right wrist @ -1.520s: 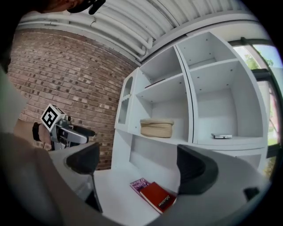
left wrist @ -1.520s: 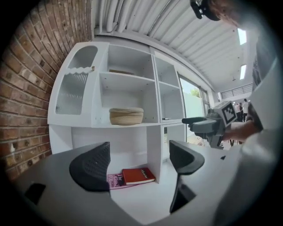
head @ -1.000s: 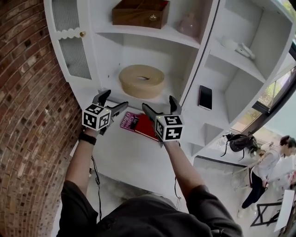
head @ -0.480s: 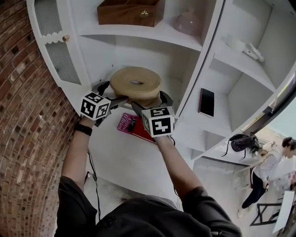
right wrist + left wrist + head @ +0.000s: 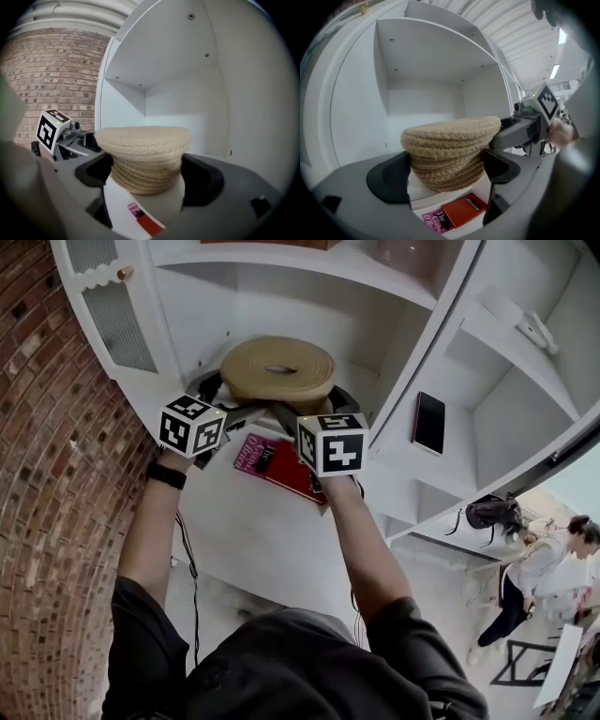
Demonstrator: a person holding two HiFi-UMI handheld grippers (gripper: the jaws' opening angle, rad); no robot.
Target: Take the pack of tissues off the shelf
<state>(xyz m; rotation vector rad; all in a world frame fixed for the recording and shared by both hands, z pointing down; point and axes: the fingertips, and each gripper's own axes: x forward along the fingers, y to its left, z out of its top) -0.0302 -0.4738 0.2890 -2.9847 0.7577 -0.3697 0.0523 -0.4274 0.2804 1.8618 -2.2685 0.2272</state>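
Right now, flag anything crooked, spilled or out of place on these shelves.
The red booklet lies skewed across the pink book, on the surface below the woven basket. Nothing else looks spilled or damaged.

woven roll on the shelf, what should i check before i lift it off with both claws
1. Left claw open, jaws either side of the woven roll: ok.
2. Right claw open, jaws either side of the roll: ok.
3. Pads actually touching the roll's sides: cannot tell.
4. Roll sitting flat near the shelf front edge: ok.
5. Nothing stacked on top of the roll: ok.
6. Red book lies on the surface below the shelf, not under the roll: ok.
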